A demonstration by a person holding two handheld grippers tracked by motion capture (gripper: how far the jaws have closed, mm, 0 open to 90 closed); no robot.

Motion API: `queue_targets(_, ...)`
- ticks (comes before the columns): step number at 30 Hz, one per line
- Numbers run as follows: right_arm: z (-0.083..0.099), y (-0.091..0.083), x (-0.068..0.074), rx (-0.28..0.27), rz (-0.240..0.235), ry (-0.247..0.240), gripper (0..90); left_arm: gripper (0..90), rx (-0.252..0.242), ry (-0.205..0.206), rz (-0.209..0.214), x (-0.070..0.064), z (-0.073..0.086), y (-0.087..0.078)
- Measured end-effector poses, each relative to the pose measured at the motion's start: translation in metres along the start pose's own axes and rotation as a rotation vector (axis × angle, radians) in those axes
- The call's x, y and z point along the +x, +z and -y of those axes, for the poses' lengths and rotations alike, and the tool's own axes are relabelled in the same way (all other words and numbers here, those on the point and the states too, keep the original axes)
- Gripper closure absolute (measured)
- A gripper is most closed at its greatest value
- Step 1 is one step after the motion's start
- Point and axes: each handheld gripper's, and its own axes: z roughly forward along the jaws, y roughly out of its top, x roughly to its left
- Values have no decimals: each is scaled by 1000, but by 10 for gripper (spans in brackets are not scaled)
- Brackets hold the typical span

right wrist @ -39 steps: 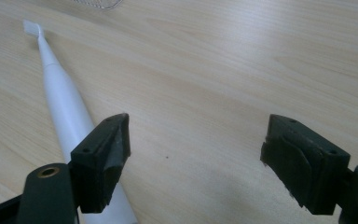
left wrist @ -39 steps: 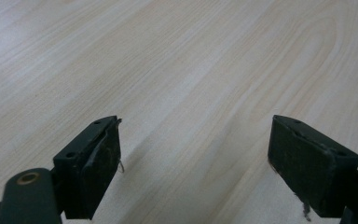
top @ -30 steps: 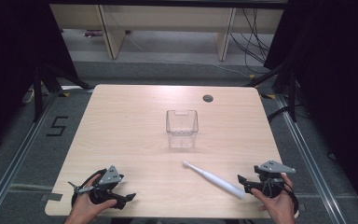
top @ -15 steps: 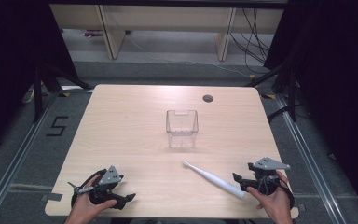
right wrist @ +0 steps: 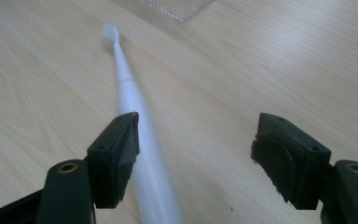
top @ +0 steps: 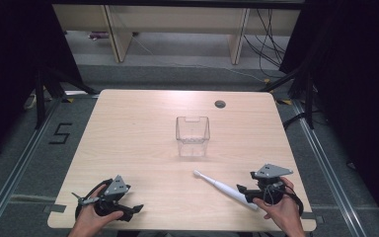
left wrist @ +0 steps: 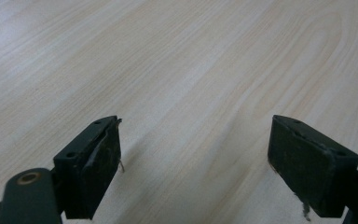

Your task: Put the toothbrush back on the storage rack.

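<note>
A white electric toothbrush (top: 224, 189) lies flat on the wooden table (top: 143, 138), its head pointing toward a clear plastic box (top: 193, 135) that stands at the table's middle. My right gripper (top: 243, 191) is open at the front right, right at the toothbrush's handle end. In the right gripper view the toothbrush (right wrist: 135, 126) runs along the inside of the left jaw, with the right jaw wide apart from it. My left gripper (top: 135, 210) rests open at the front left over bare wood (left wrist: 191, 93), nothing between its jaws.
A round cable hole (top: 220, 103) is in the table's far right part. Shelving legs (top: 113, 34) and cables (top: 271, 44) stand on the floor behind the table. Metal rails (top: 325, 163) run along both sides.
My right gripper has shifted slightly left and down toward the toothbrush's handle end. The left gripper and the box have stayed put.
</note>
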Motion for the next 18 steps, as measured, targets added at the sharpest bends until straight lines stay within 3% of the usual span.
queue_targets(4,-5,1,7,42,-24,11,366,168,1,-4,7,1,-1,0)
queue_targets(5,-6,3,7,34,-26,-4,373,168,1,-5,-1,0,0,0)
queue_targets(6,-8,4,6,35,-32,-51,387,168,5,2,1,0,0,0)
queue_targets(9,-12,7,12,70,-61,-97,426,168,0,-13,-1,0,0,0)
queue_targets(13,-16,16,16,113,-80,-135,461,168,-1,-4,10,0,0,0)
queue_targets(14,-17,17,16,148,-91,-140,482,168,3,-10,2,0,0,0)
queue_targets(16,-18,22,16,141,-89,-171,493,168,-1,0,2,0,0,0)
queue_targets(18,-21,24,18,177,-101,-185,502,168,-2,-1,0,0,0,0)
